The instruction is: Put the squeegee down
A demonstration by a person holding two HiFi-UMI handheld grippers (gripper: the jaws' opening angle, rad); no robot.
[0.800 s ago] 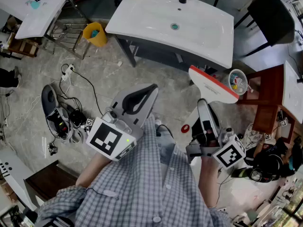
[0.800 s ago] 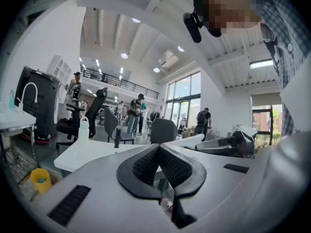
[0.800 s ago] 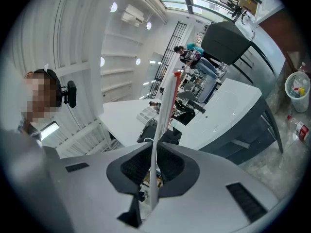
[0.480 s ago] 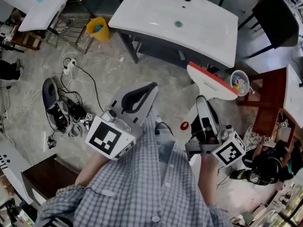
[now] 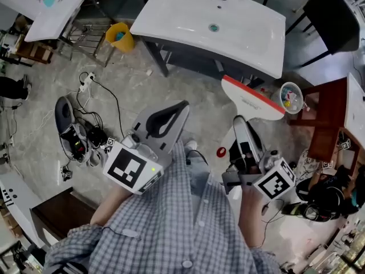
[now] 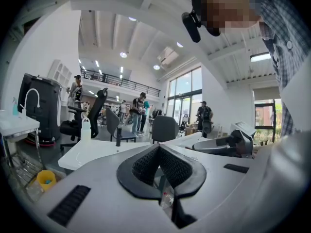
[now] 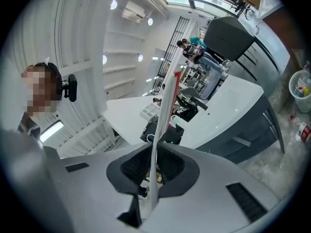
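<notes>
Right jaws: the right gripper (image 5: 242, 122) (image 7: 154, 149) has its jaws pinched on the thin stem of the white plastic squeegee with a red rubber edge (image 5: 252, 99) (image 7: 164, 110); the dark pads press on it from both sides.
Left jaws: the left gripper (image 5: 181, 108) (image 6: 159, 148) has its jaws pressed together at the tips, with nothing between them.
Squeegee position: carried in the air at 12 o'clock from the right gripper. The blade head lies across the stem with the red edge on the far side. It does not rest on any surface.
Worktop: the white rectangular washbasin worktop (image 5: 171, 21) lies at 12 o'clock in the head view. The squeegee head is just short of its near right corner.
Floor: grey stone floor (image 5: 131, 90) below both grippers.
Nearby items: small round white bin with coloured contents (image 5: 290, 96) at 3 o'clock from the squeegee head, just beside it. Yellow bucket (image 5: 120, 37) at 9 o'clock from the worktop.
Grippers relative: the left gripper is at 9 o'clock from the right gripper, well apart.
</notes>
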